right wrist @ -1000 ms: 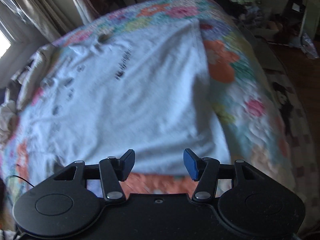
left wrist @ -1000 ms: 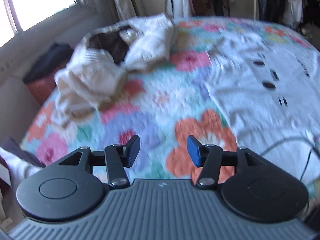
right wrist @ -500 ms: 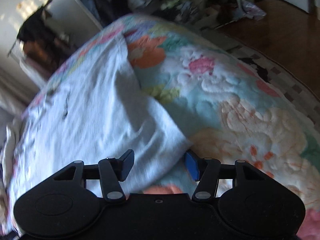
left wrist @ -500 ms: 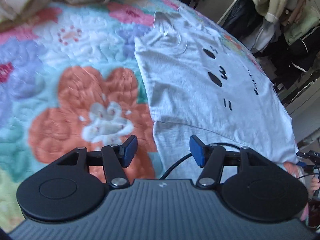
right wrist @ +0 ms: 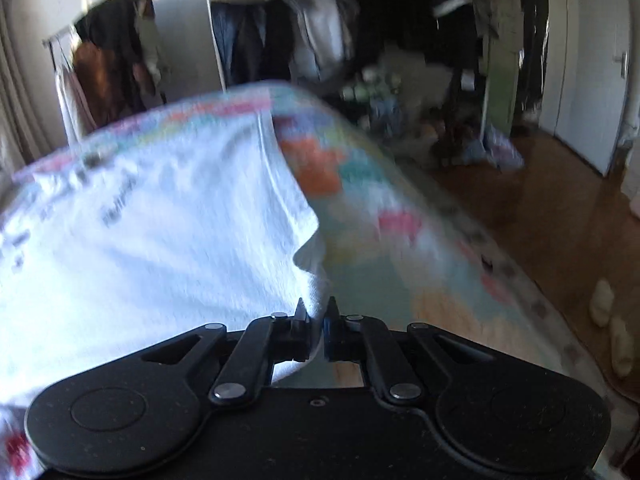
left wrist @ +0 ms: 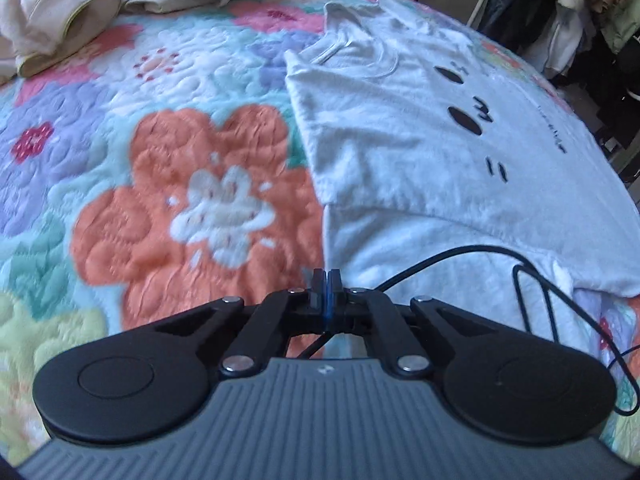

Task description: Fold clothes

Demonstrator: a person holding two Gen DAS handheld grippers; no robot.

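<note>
Bottom centre of both views: left gripper (left wrist: 327,280) and right gripper (right wrist: 316,316), jaws apart half a second ago, now clamped on white T-shirt (left wrist: 400,152) edges (sleeve, hem corner) — fold can begin.

2 wrist fisheyes, low over the bed (left wrist: 168,208)

We look from the left hand-held gripper (left wrist: 327,280) across the white T-shirt (left wrist: 400,152); from the right hand-held gripper (right wrist: 316,314), along its hem toward the wardrobe. Both share shirt and quilt.
</note>
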